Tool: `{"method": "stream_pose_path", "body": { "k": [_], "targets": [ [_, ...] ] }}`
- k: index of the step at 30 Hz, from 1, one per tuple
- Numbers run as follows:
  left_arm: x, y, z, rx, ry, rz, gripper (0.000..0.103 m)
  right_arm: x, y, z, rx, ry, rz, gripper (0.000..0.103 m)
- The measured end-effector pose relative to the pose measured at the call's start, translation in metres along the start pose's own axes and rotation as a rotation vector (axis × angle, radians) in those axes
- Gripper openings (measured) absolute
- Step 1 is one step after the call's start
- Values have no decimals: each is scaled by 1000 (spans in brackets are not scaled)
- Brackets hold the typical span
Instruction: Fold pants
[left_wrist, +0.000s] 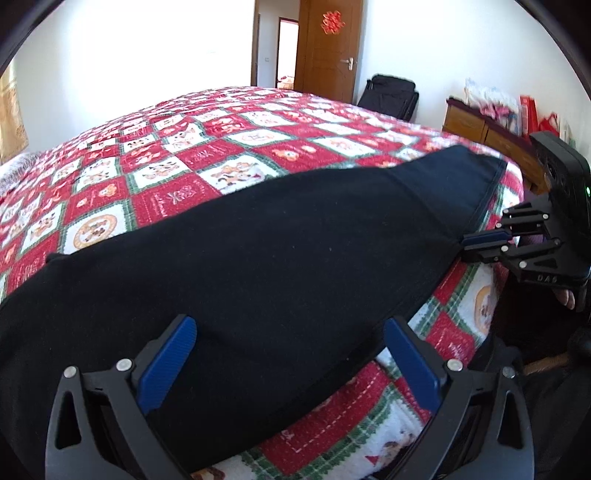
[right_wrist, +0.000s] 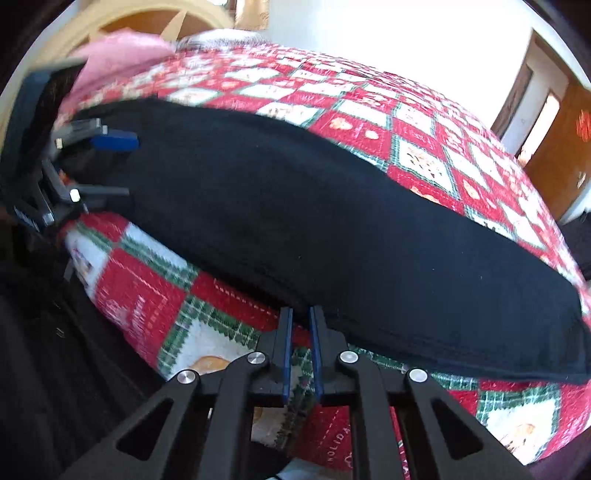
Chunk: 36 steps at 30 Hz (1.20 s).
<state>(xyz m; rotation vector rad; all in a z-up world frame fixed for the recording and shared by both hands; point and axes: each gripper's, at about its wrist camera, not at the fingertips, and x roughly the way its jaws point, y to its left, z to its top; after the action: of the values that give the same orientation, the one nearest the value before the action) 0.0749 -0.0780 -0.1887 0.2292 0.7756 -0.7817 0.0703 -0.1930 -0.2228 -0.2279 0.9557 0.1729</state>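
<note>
- One pair of black pants (left_wrist: 258, 251) lies flat along the near edge of the bed (left_wrist: 177, 155), its long axis parallel to that edge.
- Its hem end (left_wrist: 491, 184) points toward the right gripper (left_wrist: 480, 245); the quilt beyond is open.
- Two grippers: the left gripper (left_wrist: 288, 354) stands wide apart over the cloth.
- The right gripper's jaws are nearly together, seemingly pinching the pants' near edge, though blur hides the contact.
</note>
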Motion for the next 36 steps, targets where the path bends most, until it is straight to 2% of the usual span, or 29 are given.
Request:
{"method": "stream_pose_path", "body": {
  "k": [1,2,4,5,7,11,14,16,18,21,27,30,31,32,33,36],
  "targets": [
    [-3,3,1,-15,-15,-1,103,-7,-8,2,38,-5,35,18],
    [-6,6,1,-26,-31,4,103,-14,-14,3,70,-16,54,32],
    [-11,12,3,-42,-61,30,103,-29,-33,3,148,-57,64,50],
    [-14,17,4,-50,-78,61,103,-40,-49,2,205,-79,66,51],
    [-19,27,5,-56,-109,128,103,-60,-80,-2,317,-126,54,51],
    [-23,49,4,-99,-126,227,103,-97,-154,-26,602,-207,-60,51],
    [-24,68,2,-156,-122,265,103,-111,-201,-51,805,-239,-114,51],
    [-25,77,-1,-179,-119,292,103,-114,-217,-64,880,-245,-122,51],
    [-23,86,-5,-201,-105,321,103,-112,-225,-72,922,-230,-126,50],
    [-16,100,-14,-252,-78,313,103,-104,-230,-83,960,-197,-114,48],
    [-13,95,-17,-204,-85,341,103,-95,-233,-77,943,-194,-155,48],
    [-13,96,-17,-206,-85,337,103,-87,-236,-76,940,-211,-127,47],
    [-13,97,-17,-207,-84,337,103,-83,-238,-76,947,-220,-110,41],
    [-13,97,-17,-208,-83,335,103,-81,-240,-75,953,-224,-107,28],
    [-13,97,-17,-208,-82,333,103,-79,-241,-76,958,-221,-109,23],
    [-13,97,-16,-211,-81,334,103,-77,-243,-81,988,-240,-41,16]
  ]
}}
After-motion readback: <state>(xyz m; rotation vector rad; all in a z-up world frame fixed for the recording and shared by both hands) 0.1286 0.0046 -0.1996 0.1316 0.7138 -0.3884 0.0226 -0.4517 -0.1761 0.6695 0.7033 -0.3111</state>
